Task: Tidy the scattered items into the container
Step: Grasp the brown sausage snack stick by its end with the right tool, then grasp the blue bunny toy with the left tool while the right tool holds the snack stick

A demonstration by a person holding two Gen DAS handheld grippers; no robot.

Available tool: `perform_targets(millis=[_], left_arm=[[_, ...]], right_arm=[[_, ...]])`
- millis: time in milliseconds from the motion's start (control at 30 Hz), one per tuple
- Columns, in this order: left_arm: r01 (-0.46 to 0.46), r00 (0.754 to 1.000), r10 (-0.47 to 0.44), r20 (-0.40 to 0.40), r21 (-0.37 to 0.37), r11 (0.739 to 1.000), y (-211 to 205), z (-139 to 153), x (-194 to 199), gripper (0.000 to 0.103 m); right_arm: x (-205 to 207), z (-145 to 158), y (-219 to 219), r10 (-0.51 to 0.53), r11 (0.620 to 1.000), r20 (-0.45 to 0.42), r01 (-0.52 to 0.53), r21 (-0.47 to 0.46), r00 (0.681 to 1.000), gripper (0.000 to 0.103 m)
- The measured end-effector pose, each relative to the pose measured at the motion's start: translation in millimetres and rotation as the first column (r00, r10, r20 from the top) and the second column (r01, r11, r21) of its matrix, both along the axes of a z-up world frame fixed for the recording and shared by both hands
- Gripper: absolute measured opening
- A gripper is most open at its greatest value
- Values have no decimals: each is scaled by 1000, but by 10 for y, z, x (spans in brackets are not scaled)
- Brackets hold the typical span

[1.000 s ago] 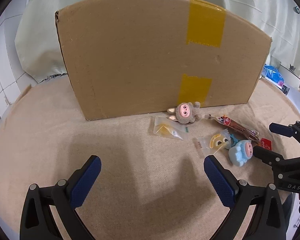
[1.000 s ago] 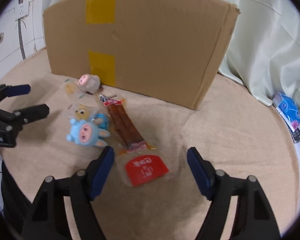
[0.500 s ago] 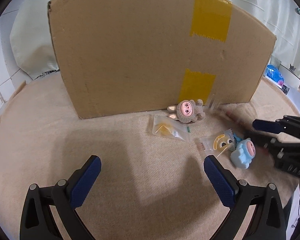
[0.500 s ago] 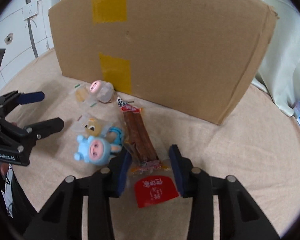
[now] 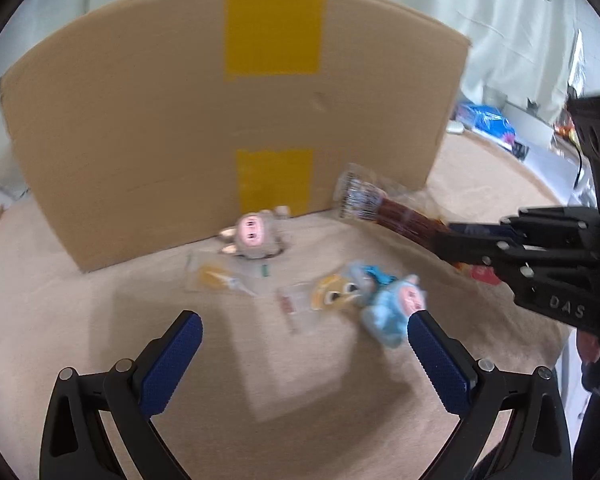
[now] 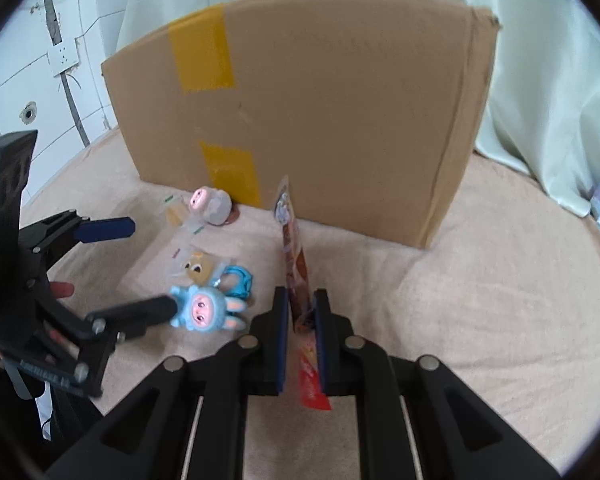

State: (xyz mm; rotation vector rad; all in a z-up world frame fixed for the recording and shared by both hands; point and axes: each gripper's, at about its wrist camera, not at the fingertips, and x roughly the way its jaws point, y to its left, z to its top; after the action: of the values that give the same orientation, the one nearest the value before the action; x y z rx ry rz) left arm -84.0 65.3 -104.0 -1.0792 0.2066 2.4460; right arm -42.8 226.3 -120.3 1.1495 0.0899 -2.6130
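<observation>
My right gripper (image 6: pixel 302 304) is closing and its pads press on a long brown snack packet (image 6: pixel 293 248), which stands on edge and points at the cardboard box (image 6: pixel 340 100). In the left wrist view the snack packet (image 5: pixel 380 208) sticks out of the right gripper (image 5: pixel 456 240), clear of the cloth. My left gripper (image 5: pixel 302 320) is open over the cloth, with a blue plush (image 5: pixel 396 304) beside its right finger. A grey plush (image 5: pixel 253 236) lies against the cardboard box (image 5: pixel 179 120). Two clear packets (image 5: pixel 219 278) (image 5: pixel 332 294) lie between them.
A beige cloth (image 6: pixel 480 300) covers the round table. Pale curtains (image 6: pixel 548 80) hang behind the box. Blue packs (image 5: pixel 488 118) sit at the table's far right edge. A small blue ring (image 6: pixel 237 280) lies beside the blue plush (image 6: pixel 203 310). A person's hand (image 6: pixel 61 290) holds the left gripper (image 6: pixel 147 264).
The right gripper's jaws went from wide open to closed on the snack packet and raised it off the cloth. The left gripper swung right, nearer the blue plush.
</observation>
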Motion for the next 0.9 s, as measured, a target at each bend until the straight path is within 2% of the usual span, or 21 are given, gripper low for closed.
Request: perform_targets(millis=[300,500,567,733,800,833,867,900], left_arm=[[14,1000,-13,14,-18,1000,233,-44,25,103],[-15,1000,15,-1,-34,999,340,-81,-24,102],[-7,1000,7,-11,-18,1000,335,-64,8,96],[33,998,-30,-46,67,997,307,35,149,96],[54,998,-52,-18,92,994,293,22,148,85],[61,998,-61,-7,80,995,311,-2,134,67],[56,998,-56,-7,62,997,329,-11,125,54],[52,999,-51,-12,39,998,341,-28,120,53]], right_arm=[[-170,-87,14,17,1000,23,-17,-18,1000,14],[-152,-93,79,24,998,16,-23,-59,1000,15],[-145,-86,99,26,998,17,-25,-61,1000,15],[-160,-93,117,18,998,13,-17,-60,1000,15],[-168,-101,120,16,998,12,-15,-66,1000,15],[-152,-113,91,14,998,11,-13,-67,1000,15],[-150,-116,90,13,997,11,-12,-70,1000,15],[-166,-119,60,12,997,10,-11,-72,1000,15]])
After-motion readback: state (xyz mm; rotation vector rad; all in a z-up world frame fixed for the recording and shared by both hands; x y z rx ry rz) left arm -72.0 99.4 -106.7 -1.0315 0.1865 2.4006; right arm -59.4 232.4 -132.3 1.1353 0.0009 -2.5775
